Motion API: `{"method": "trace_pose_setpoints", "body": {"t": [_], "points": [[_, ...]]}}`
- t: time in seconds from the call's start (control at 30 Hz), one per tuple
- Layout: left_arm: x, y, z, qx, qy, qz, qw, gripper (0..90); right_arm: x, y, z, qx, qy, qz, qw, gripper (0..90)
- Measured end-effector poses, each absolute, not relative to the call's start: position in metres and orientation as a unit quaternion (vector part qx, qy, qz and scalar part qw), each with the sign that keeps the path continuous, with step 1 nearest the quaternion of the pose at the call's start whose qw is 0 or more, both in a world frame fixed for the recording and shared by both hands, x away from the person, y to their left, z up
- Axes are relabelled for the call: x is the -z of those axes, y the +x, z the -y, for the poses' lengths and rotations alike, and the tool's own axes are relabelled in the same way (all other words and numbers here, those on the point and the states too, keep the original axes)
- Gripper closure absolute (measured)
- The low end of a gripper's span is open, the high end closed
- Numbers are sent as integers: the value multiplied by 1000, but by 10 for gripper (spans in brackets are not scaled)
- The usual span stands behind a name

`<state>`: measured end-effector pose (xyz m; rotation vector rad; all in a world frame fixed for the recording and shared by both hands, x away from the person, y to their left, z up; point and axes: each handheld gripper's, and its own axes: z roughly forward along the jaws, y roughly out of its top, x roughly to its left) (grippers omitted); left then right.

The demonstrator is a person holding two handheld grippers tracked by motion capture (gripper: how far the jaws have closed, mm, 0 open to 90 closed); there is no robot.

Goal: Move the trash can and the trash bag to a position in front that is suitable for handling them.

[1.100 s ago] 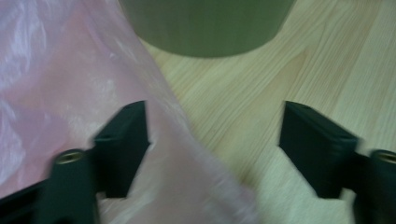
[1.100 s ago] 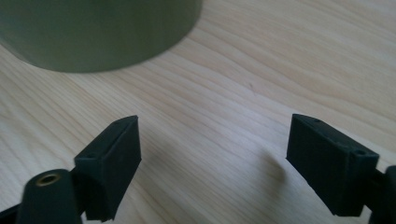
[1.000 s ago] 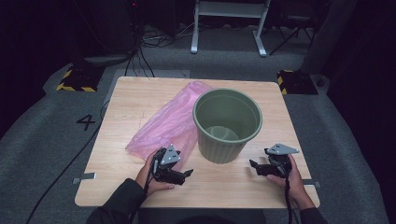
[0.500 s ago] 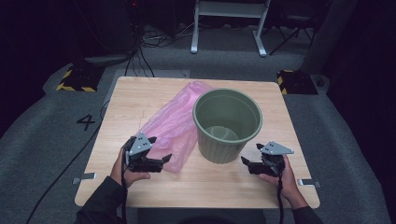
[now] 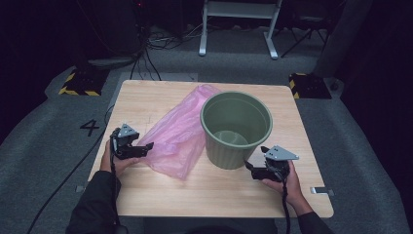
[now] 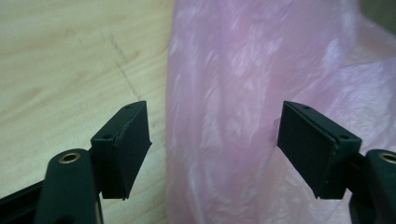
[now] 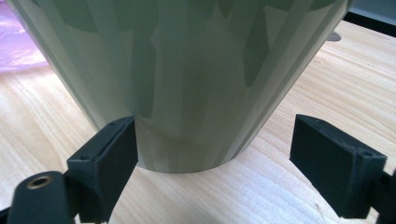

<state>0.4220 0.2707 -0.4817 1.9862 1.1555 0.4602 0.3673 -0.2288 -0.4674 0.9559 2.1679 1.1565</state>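
Pale grained wooden table [image 5: 146,102], crinkled translucent pink bag [image 5: 178,134], ribbed tapering green bin [image 5: 236,129], both grippers' fingers [image 6: 123,140] released.

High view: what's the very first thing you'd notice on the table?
A big green bucket stands upright in the middle of the wooden table, with nothing showing inside it. A crinkly pink plastic bag lies flat against its left side. The left gripper has just been closing at the bag's edge, and the right gripper, fingers apart, points at the bucket's base.
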Motion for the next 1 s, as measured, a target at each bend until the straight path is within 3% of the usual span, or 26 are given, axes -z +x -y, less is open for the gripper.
{"method": "trace_pose_setpoints", "body": {"t": [0.33, 0.57, 1.0], "points": [[490, 421, -263, -126, 802, -427, 398, 445, 468, 380, 221, -421, 367, -787, 263, 161], [497, 410, -248, -126, 830, -399, 370, 577, 467, 387, 215, -412, 370, -783, 282, 173], [498, 379, -199, -141, 844, -369, 363, 569, 467, 411, 220, -414, 386, -777, 274, 201]]}}
